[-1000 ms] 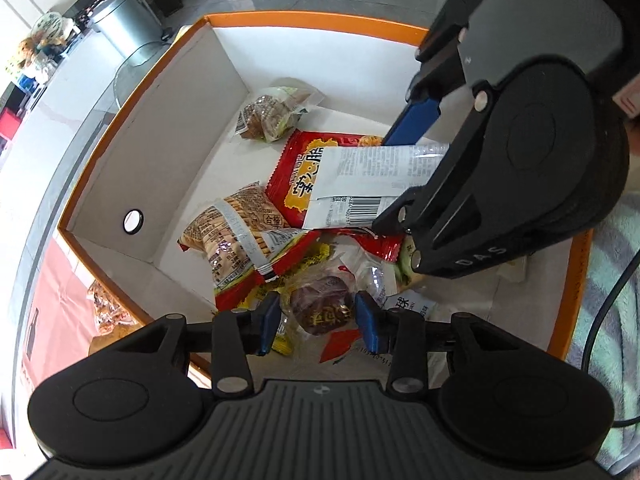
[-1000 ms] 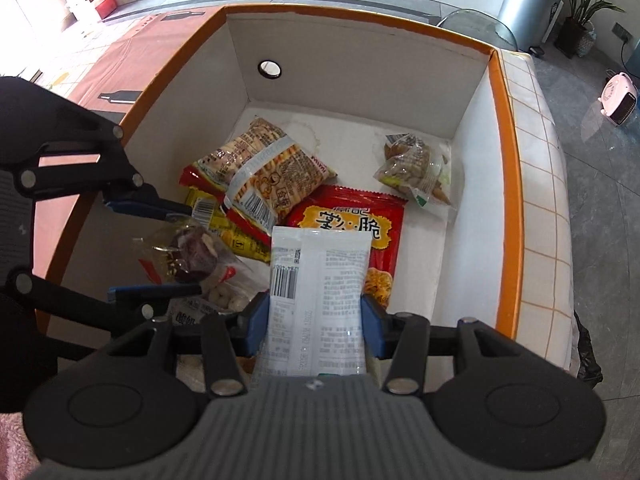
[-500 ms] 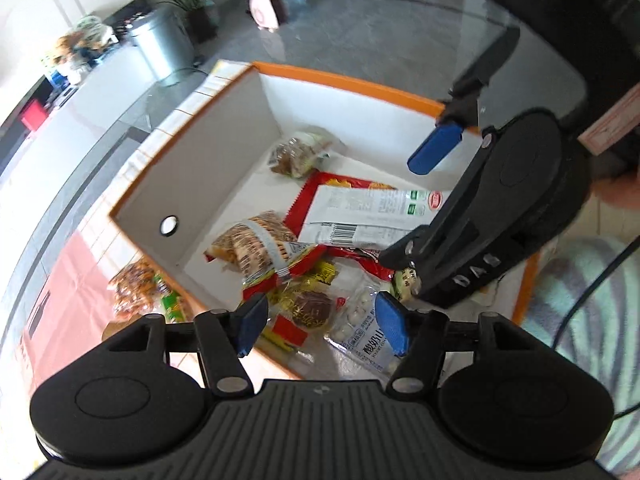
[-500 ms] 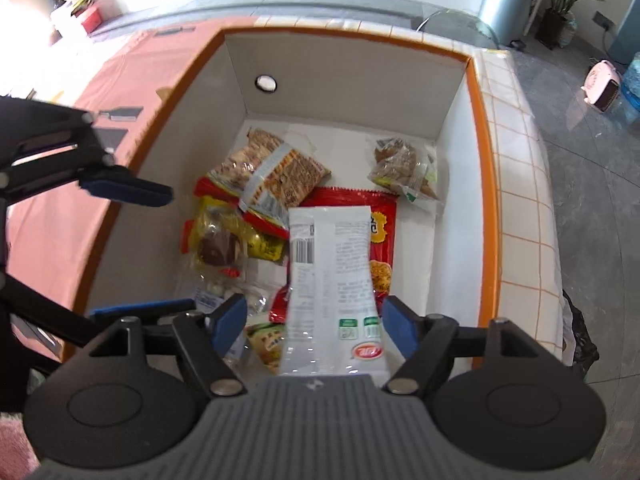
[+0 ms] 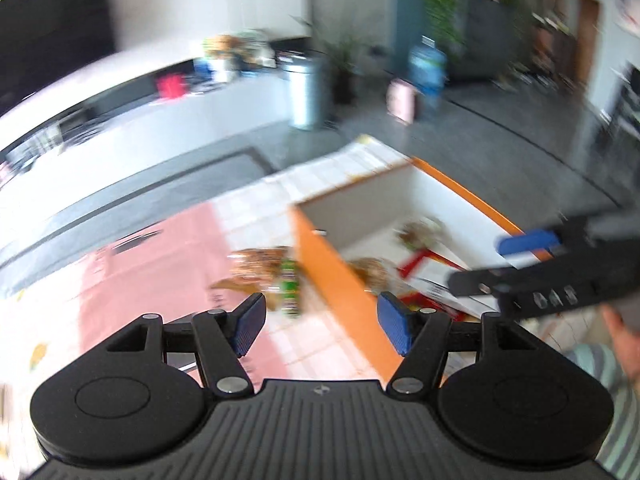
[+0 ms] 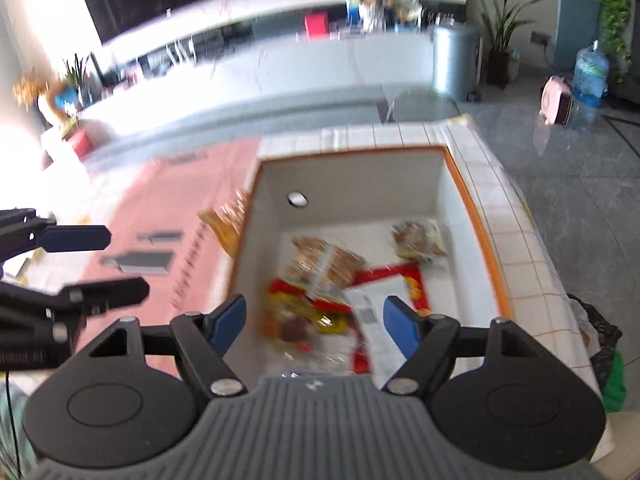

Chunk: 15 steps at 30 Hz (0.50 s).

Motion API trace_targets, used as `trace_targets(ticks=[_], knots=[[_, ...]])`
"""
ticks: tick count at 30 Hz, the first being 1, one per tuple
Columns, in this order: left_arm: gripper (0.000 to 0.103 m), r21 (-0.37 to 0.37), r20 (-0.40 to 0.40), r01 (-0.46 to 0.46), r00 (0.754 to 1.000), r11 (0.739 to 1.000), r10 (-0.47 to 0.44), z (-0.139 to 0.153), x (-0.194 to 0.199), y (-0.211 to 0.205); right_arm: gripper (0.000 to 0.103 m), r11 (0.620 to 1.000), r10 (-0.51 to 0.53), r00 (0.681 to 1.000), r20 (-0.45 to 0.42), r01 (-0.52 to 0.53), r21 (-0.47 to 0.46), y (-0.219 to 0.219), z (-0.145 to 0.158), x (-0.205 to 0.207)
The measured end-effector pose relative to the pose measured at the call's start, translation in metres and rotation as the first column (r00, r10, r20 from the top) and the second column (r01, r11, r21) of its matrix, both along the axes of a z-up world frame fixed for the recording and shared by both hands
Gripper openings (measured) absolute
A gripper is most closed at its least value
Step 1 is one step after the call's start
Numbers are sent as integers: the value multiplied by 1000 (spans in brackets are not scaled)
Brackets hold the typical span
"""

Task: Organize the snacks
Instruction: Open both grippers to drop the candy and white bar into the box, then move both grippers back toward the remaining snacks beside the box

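A white box with an orange rim holds several snack packs: a white packet, a red bag, a brown striped bag and a small brown pack. My right gripper is open and empty, raised above the box's near side. My left gripper is open and empty, raised over the box's orange rim. A brown snack bag lies on the pink mat outside the box; it also shows in the right wrist view. Both views are blurred.
The box stands on a white tiled counter with a pink mat to its left. Beyond the counter edge are grey floor, a metal bin and a water bottle.
Both grippers have let go of their packs, opened wide and lifted up and back from the box. The white packet now lies in the box. The left gripper swung left toward the mat.
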<state>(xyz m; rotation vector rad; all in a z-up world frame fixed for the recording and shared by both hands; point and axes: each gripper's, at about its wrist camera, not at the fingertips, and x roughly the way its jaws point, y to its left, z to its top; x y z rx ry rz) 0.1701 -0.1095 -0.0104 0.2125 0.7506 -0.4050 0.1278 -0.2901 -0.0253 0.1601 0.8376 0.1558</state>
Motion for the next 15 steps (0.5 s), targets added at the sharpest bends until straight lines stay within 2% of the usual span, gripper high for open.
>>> trace_targets(ticks=[3, 6, 10, 15], knots=[[78, -74, 22, -69, 997, 995, 71, 3, -3, 26, 73, 999, -32, 998, 53, 30, 36, 24, 6, -10], [78, -135, 25, -71, 997, 988, 75, -4, -6, 46, 73, 998, -60, 995, 79, 57, 39, 52, 4, -19], [78, -159, -3, -123, 992, 980, 124, -13, -4, 67, 73, 997, -79, 993, 88, 77, 28, 83, -8, -28], [78, -184, -16, -122, 993, 975, 121, -23, -1, 88, 73, 997, -71, 989, 130, 75, -24, 111, -20, -32]])
